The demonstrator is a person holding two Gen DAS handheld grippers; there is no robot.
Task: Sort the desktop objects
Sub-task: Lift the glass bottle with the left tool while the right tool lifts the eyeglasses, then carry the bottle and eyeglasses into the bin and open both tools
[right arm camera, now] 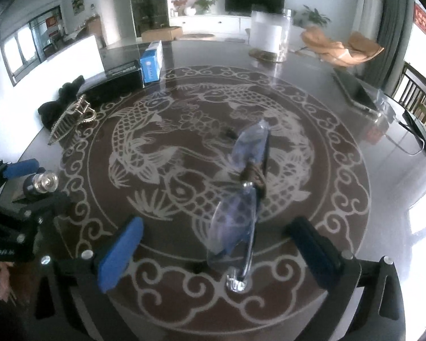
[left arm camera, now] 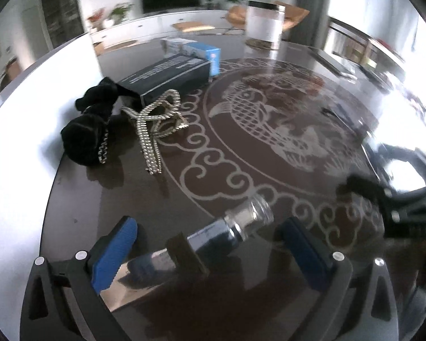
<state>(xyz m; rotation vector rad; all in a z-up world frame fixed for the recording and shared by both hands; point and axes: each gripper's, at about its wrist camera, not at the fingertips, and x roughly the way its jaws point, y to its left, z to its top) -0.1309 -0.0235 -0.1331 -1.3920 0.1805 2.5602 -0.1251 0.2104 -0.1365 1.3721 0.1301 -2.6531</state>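
Both tongs gaping wide, gripping nothing: left [left arm camera: 204, 244] straddling bottle [left arm camera: 230, 227], right [right arm camera: 218, 244] straddling glasses [right arm camera: 241, 199], probably lining up grabs.

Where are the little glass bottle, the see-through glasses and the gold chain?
glass bottle [left arm camera: 230, 228]: left wrist view, on its clear shoulder.
glasses [right arm camera: 235, 221]: right wrist view, on the nearer lens.
gold chain [left arm camera: 149, 139]: left wrist view, on its hanging strand.

Open worktop [right arm camera: 340, 130] across the middle and right. Blocked along the left rim by black cloth [left arm camera: 85, 139], chain [left arm camera: 153, 125] and two boxes [left arm camera: 170, 78]. Far side barred by a tall jar [right arm camera: 271, 32]. Nearer: glasses [right arm camera: 241, 199] mid-pattern, small bottle [left arm camera: 227, 227] lying between wide jaws.
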